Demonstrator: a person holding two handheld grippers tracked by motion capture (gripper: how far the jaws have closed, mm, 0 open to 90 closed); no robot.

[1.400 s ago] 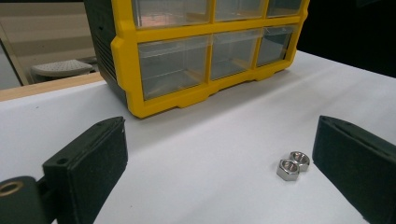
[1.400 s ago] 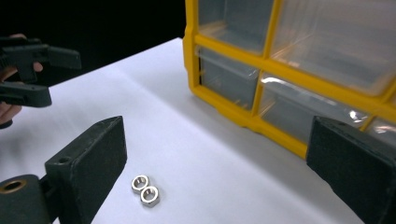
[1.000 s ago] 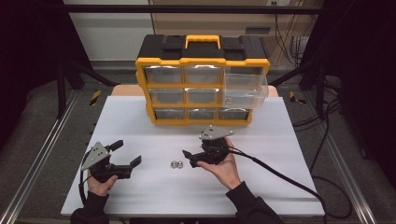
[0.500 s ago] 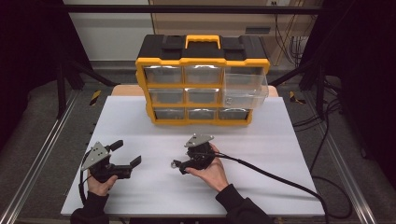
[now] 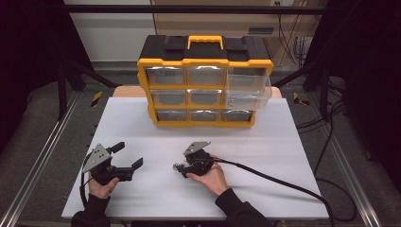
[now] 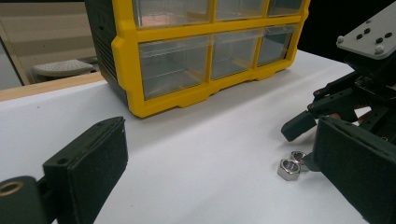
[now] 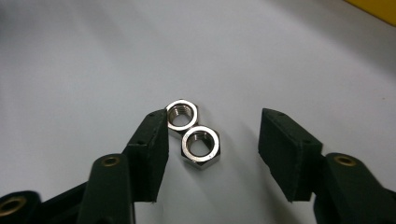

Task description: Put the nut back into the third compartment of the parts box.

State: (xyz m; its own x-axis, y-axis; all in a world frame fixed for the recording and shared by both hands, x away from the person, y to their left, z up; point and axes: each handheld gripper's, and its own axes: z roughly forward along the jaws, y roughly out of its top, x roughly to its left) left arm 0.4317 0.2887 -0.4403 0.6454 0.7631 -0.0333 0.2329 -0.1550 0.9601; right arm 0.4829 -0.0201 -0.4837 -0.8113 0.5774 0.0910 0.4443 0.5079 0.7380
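From above, the white table top [image 5: 283, 142] carries a yellow-and-black drawer organizer [image 5: 204, 80] at twelve o'clock, its upper-right clear drawer [image 5: 248, 90] pulled out past the frame. The right gripper [image 5: 179, 166] lies low over the sheet near the middle, held in the person's right hand [image 5: 210, 176], its tips at two small steel hex nuts [image 5: 177, 166] that sit at about nine o'clock from that hand. Well off at the eight o'clock side of the table, the left gripper [image 5: 127, 158] rests in the left hand [image 5: 101, 184], its jaws spread wide with nothing between them.

From the left gripper view, its own two black pads stand far apart and bare. The hex nuts [image 6: 292, 164] lie touching each other on the white sheet at four o'clock, and the right gripper [image 6: 303, 140] comes in at them from three o'clock. The organizer [image 6: 201, 56] fills eleven to one o'clock.

From the right gripper view, the two nuts [image 7: 192, 133] lie flat, side by side and touching, threaded holes up, in the gap of the right gripper [image 7: 212, 140]. Its jaws have just been closing and stand half shut around the pair: the left pad meets the farther nut, the right pad is clear of both, so nothing is gripped yet.
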